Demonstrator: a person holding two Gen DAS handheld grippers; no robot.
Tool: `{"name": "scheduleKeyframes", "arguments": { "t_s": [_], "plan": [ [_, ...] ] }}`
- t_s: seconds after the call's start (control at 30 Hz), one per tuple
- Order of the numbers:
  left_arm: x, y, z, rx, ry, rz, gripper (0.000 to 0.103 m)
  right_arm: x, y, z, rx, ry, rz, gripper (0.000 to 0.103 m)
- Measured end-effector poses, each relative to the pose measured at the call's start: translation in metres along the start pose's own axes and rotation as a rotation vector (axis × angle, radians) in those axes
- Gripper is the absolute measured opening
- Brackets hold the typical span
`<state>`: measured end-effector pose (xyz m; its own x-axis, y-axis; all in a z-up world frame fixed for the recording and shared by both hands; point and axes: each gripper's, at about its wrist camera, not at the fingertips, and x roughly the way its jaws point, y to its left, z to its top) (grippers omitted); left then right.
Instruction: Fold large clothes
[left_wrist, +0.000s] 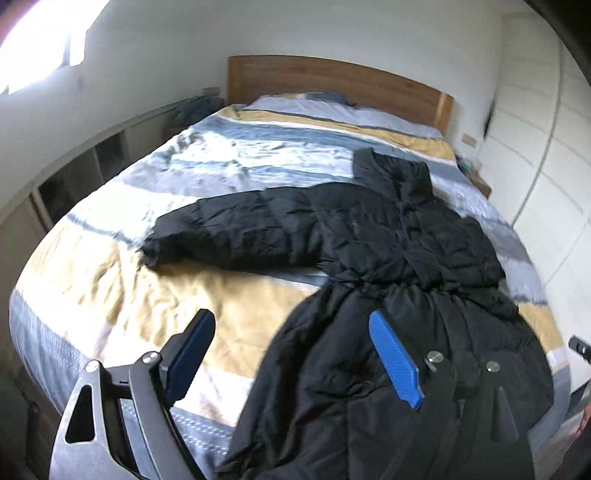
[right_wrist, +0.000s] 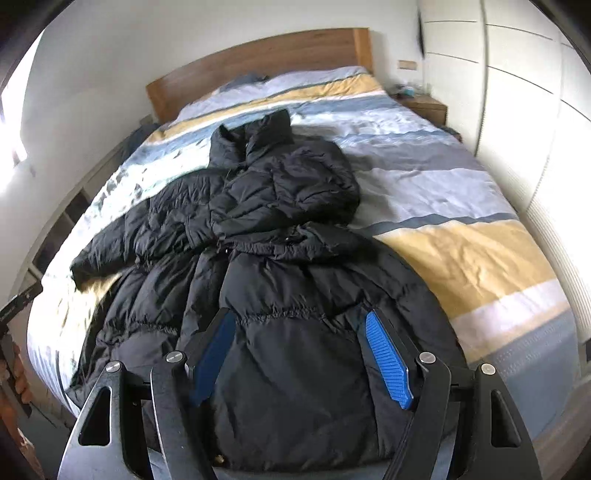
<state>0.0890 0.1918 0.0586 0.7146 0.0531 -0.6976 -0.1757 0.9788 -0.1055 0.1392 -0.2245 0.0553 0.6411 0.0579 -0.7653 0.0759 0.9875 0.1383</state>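
Observation:
A long black puffer coat lies on the bed, collar toward the headboard, hem at the foot. One sleeve stretches out to the left. The other sleeve is folded over the chest. My left gripper is open and empty above the hem's left edge, one finger over the duvet, the other over the coat. My right gripper is open and empty above the lower coat.
The bed has a striped blue, white and yellow duvet and a wooden headboard. Low shelves run along the left wall. White wardrobes and a nightstand stand to the right.

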Motion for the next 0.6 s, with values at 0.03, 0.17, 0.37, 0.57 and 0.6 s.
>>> {"name": "scheduleKeyframes", "arguments": {
  "t_s": [0.03, 0.17, 0.37, 0.57, 0.6],
  "plan": [
    [-0.002, 0.011, 0.001, -0.025, -0.001, 0.000, 0.086, -0.003, 0.000, 0.000, 0.001, -0.006, 0.000, 0.073],
    [0.002, 0.052, 0.001, -0.119, 0.005, -0.002, 0.086, -0.016, 0.011, 0.002, -0.008, -0.032, -0.002, 0.073],
    [0.032, 0.101, 0.001, -0.246, 0.029, -0.014, 0.086, -0.005, 0.017, 0.002, -0.010, -0.011, -0.014, 0.073],
    [0.095, 0.154, 0.009, -0.421, 0.048, 0.006, 0.086, 0.022, 0.009, 0.003, -0.009, 0.048, -0.069, 0.073],
    [0.107, 0.159, 0.011, -0.435, 0.057, 0.012, 0.086, 0.027, 0.007, 0.005, -0.010, 0.058, -0.082, 0.073]
  ]
}}
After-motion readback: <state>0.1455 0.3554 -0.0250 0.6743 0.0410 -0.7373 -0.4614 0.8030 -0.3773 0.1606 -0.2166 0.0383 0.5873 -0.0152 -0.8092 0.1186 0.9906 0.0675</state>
